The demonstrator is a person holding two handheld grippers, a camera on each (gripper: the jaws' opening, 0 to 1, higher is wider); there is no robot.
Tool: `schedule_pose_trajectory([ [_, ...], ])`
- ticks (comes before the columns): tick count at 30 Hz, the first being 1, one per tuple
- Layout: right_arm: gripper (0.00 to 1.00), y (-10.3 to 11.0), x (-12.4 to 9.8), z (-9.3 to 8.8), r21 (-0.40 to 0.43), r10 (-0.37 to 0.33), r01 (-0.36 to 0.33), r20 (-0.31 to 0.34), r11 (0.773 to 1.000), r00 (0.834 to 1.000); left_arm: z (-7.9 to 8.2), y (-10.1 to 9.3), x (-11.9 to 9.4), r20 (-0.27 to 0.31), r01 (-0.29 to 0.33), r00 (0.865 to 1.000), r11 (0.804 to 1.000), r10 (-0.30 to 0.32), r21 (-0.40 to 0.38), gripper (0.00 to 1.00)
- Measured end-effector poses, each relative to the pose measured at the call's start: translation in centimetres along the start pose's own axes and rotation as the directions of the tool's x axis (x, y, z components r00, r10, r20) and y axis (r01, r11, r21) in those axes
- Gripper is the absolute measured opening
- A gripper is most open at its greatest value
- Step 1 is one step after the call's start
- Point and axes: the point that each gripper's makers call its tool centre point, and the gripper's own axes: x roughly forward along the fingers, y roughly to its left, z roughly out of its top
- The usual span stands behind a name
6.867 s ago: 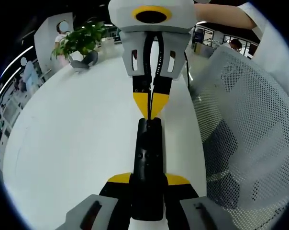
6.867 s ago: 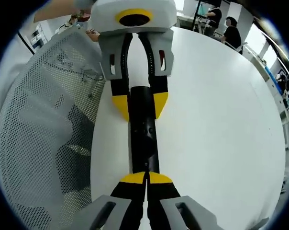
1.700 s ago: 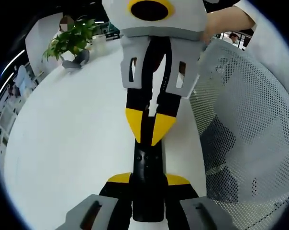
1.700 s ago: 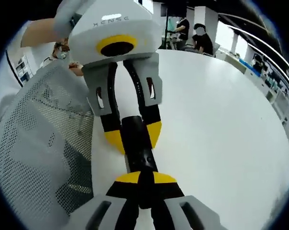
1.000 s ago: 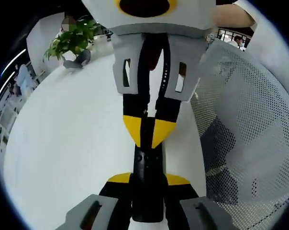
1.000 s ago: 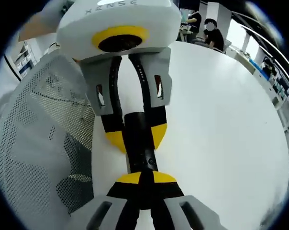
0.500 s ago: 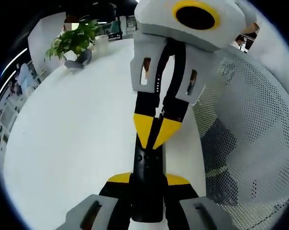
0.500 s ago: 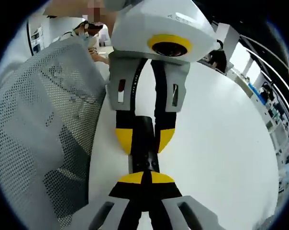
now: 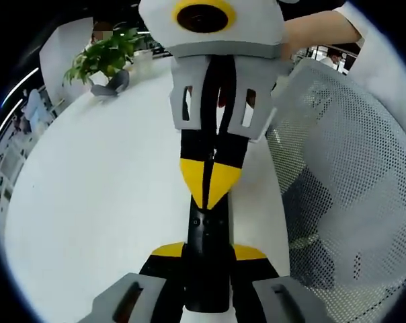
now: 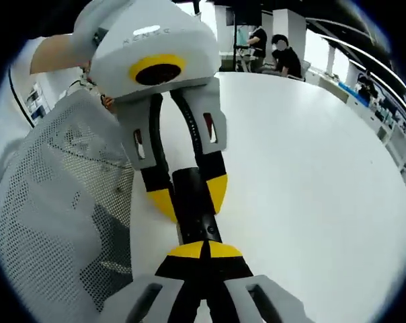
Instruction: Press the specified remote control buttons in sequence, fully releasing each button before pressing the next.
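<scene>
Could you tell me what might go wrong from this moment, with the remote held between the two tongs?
The right tongs, shut, press tip-down on the black remote control. Their tip looks wide against the small buttons, so a neighbouring button might get pressed too. The left tongs clamp only one end of the remote, so pressing could tilt or slip it. The remote lies near the white table edge beside the mesh chair, so a slip could send it off.

A slim black remote control (image 9: 208, 235) (image 10: 197, 202) lies lengthwise on the white table near its edge, button face up; small round buttons show faintly, labels probably too dark to read.
</scene>
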Motion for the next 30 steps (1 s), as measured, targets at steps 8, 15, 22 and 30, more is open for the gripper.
schedule_pose_trajectory([
  [8,0.00,0.0,0.2,-0.1,-0.121,-0.012,0.003,-0.076,0.993,0.997,0.0,0.0,0.0,-0.006,-0.001,1.000,1.000,0.001,-0.004,0.24],
  [15,0.00,-0.2,0.9,0.0,-0.234,-0.009,-0.037,-0.194,0.972,0.981,0.0,0.0,0.0,-0.005,0.000,1.000,1.000,0.000,0.000,0.24],
  [22,0.00,-0.2,0.8,0.1,-0.142,0.026,-0.062,-0.247,0.988,0.969,0.0,0.0,0.0,-0.015,0.003,1.000,1.000,-0.003,0.006,0.24],
  [30,0.00,-0.2,0.2,-0.2,-0.038,0.068,-0.076,-0.164,0.996,0.984,0.0,0.1,0.1,-0.030,-0.001,1.000,1.000,0.001,-0.007,0.24],
])
